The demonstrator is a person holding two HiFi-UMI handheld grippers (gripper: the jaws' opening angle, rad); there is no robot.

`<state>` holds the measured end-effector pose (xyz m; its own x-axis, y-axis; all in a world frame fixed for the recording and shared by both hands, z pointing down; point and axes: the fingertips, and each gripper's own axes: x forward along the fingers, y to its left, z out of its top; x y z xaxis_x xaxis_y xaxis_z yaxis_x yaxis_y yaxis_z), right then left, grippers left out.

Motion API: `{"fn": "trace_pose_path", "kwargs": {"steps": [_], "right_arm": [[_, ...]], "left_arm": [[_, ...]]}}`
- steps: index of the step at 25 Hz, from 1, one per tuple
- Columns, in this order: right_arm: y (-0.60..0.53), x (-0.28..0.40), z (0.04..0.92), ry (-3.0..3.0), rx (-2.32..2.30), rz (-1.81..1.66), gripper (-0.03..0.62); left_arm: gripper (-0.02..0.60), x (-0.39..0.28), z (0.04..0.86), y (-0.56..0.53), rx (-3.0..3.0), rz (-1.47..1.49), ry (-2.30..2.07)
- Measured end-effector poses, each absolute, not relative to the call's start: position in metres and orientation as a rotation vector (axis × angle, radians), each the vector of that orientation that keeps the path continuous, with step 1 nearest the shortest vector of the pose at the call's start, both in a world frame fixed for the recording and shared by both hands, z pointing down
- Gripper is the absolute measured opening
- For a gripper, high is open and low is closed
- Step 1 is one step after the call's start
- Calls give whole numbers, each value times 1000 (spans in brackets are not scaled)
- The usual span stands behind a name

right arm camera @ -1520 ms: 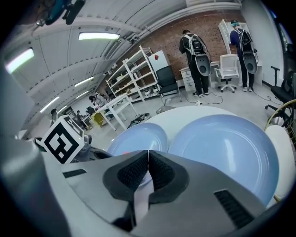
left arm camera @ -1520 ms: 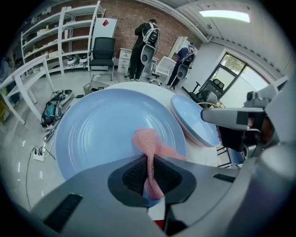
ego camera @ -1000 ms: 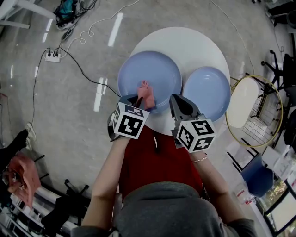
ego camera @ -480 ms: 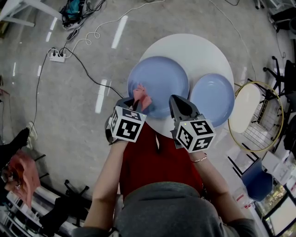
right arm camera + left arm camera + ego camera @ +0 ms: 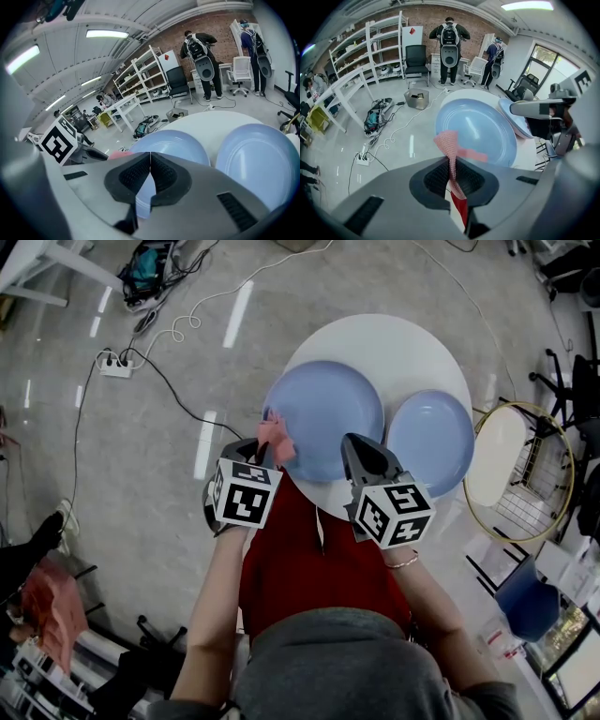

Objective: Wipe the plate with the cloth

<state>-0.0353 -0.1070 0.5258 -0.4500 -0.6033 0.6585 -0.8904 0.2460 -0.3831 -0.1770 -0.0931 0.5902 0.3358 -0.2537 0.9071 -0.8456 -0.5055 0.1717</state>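
the left gripper (image 5: 451,161) is clenched on the pink cloth (image 5: 449,140); a pinched strip runs down between its jaws and a loose mesh flap sticks out past the tips. just ahead of this tool and slightly to its right lies the large blue plate (image 5: 330,416), and the flap hangs over that plate's near left rim. whether the cloth touches the plate cannot be told.

the right gripper (image 5: 150,157) has its jaws pressed together at the tips with nothing between them. it hovers over the near edge of the round white table (image 5: 386,336), with the large plate straight ahead and to its left, and a smaller blue plate (image 5: 262,154) ahead to its right. the two plates sit just beside each other on the table. the left gripper's marker cube (image 5: 58,140) shows far to the right tool's left.
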Motion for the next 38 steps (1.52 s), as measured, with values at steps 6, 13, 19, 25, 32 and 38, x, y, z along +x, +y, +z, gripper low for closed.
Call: {"fn": "trace_pose_path", "kwargs": {"steps": [6,13,19,25,32,38], "right_arm": [[-105,-31,517,-2140,1441,1024,29],[-104,-17,498,-2184,1496,975,29],[-94,0,481,-2238,1516,956,29],[-86,12,460,-2319,1511,905,29],[-81,20,433,-2395,1519,837,29],[-69,29,416,-2444,1511,790,29]], "left_arm": [[34,-185,577,-105,2004,1133,-1004],[34,-173,558,-116,2092,1072,-1061],[34,-162,532,-113,2110,1018,-1161],[34,-150,505,-108,2155,970,-1268],[34,-150,489,-92,2151,892,-1352],[34,-145,463,-79,2176,793,-1457]]}}
